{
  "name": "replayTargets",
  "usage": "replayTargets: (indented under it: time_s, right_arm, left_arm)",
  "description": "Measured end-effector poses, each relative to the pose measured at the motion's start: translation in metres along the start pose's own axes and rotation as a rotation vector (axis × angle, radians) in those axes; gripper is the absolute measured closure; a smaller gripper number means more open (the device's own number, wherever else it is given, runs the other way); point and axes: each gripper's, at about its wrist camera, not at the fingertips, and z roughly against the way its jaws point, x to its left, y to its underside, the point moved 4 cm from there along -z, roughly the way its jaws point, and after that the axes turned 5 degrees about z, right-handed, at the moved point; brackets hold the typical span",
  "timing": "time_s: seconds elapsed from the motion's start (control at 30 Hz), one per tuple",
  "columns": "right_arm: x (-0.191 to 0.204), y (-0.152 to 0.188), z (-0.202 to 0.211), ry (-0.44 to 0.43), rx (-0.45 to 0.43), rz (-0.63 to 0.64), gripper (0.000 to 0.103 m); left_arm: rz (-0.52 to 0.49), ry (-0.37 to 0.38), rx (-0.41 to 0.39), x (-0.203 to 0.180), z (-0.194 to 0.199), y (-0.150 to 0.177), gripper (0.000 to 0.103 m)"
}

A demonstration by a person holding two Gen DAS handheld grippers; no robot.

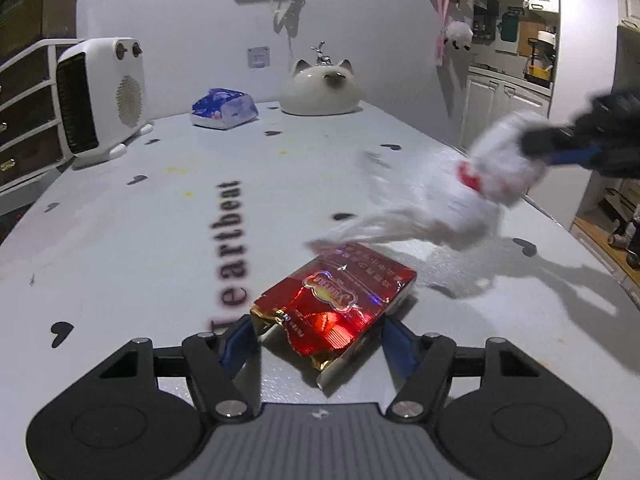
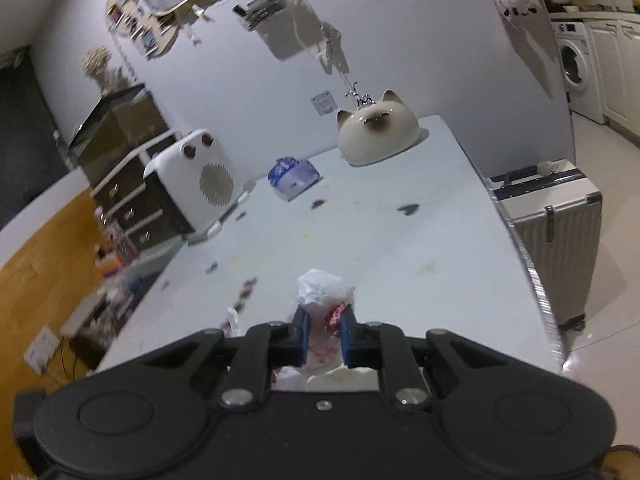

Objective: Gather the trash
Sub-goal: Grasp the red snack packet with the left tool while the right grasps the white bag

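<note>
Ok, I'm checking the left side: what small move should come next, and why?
Probably close the left gripper on the crumpled red foil wrapper: it lies between the open jaws, whose blue pads flank it. The right gripper already pinches the white plastic bag.

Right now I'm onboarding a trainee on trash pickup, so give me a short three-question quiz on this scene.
1. True or false: the right gripper is shut on a white plastic bag.
2. What lies between the left gripper's fingers? A) blue tissue pack B) red foil snack wrapper C) cat-shaped ceramic dish
3. Fill in: the word printed on the white table is ____.

Key:
1. True; its pads pinch the bag.
2. B; the red foil snack wrapper lies on the table between the fingers, and whether the pads press it cannot be told.
3. Heartbeat.
</note>
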Motion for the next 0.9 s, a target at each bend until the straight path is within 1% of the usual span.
replayTargets:
  time_s: [0.1, 0.23, 0.3, 0.33, 0.37, 0.43, 0.5, 0.53, 0.6, 0.67, 0.7, 0.73, 0.8, 0.83, 0.87, 0.9]
  right_arm:
    - [-0.014, 0.008, 0.027, -0.022, 0.020, 0.015, 0.088]
    - [-0.028, 0.017, 0.065, -0.056, 0.059, 0.046, 0.088]
    - [-0.031, 0.023, 0.078, -0.088, 0.101, 0.074, 0.088]
    - [-0.033, 0.026, 0.082, -0.112, 0.133, 0.087, 0.088]
    - [-0.033, 0.028, 0.084, -0.138, 0.166, 0.102, 0.088]
    - [-0.033, 0.032, 0.081, -0.190, 0.226, 0.135, 0.088]
    - [-0.030, 0.037, 0.074, -0.193, 0.263, 0.183, 0.087]
    - [-0.028, 0.039, 0.069, -0.179, 0.278, 0.211, 0.087]
    - [-0.024, 0.043, 0.057, -0.138, 0.291, 0.254, 0.086]
    - [-0.019, 0.042, 0.044, -0.123, 0.289, 0.265, 0.085]
    - [-0.017, 0.041, 0.041, -0.115, 0.282, 0.272, 0.085]
    - [-0.013, 0.040, 0.036, -0.102, 0.270, 0.288, 0.085]
    - [-0.006, 0.035, 0.028, -0.076, 0.242, 0.320, 0.082]
    - [-0.002, 0.033, 0.024, -0.061, 0.230, 0.334, 0.081]
    - [0.002, 0.032, 0.020, -0.048, 0.217, 0.347, 0.077]
    - [0.004, 0.031, 0.017, -0.038, 0.203, 0.354, 0.074]
  left_arm:
    - [-0.002, 0.035, 0.017, -0.001, 0.004, 0.000, 0.033]
    - [0.012, 0.009, 0.008, 0.005, 0.006, 0.000, 0.033]
    - [0.025, 0.004, -0.011, 0.008, 0.008, -0.001, 0.030]
    - [0.036, 0.002, -0.031, 0.010, 0.010, -0.003, 0.022]
    - [0.046, 0.000, -0.054, 0.012, 0.013, -0.004, 0.011]
    - [0.060, -0.002, -0.128, 0.014, 0.018, -0.007, 0.002]
    - [0.087, 0.009, -0.205, 0.018, 0.022, -0.009, 0.002]
    - [0.108, 0.023, -0.208, 0.019, 0.020, -0.008, 0.002]
    - [0.132, 0.055, -0.185, 0.020, 0.013, -0.006, 0.002]
    - [0.125, 0.077, -0.153, 0.016, 0.009, -0.006, 0.003]
    - [0.111, 0.094, -0.149, 0.013, 0.009, -0.007, 0.003]
    - [0.090, 0.118, -0.132, 0.009, 0.009, -0.006, 0.003]
    - [0.054, 0.143, -0.087, 0.000, 0.006, -0.005, 0.006]
    - [0.035, 0.150, -0.070, -0.004, 0.005, -0.004, 0.010]
    - [0.022, 0.156, -0.050, -0.007, 0.003, -0.001, 0.014]
    - [0.010, 0.160, -0.028, -0.010, 0.002, 0.001, 0.015]
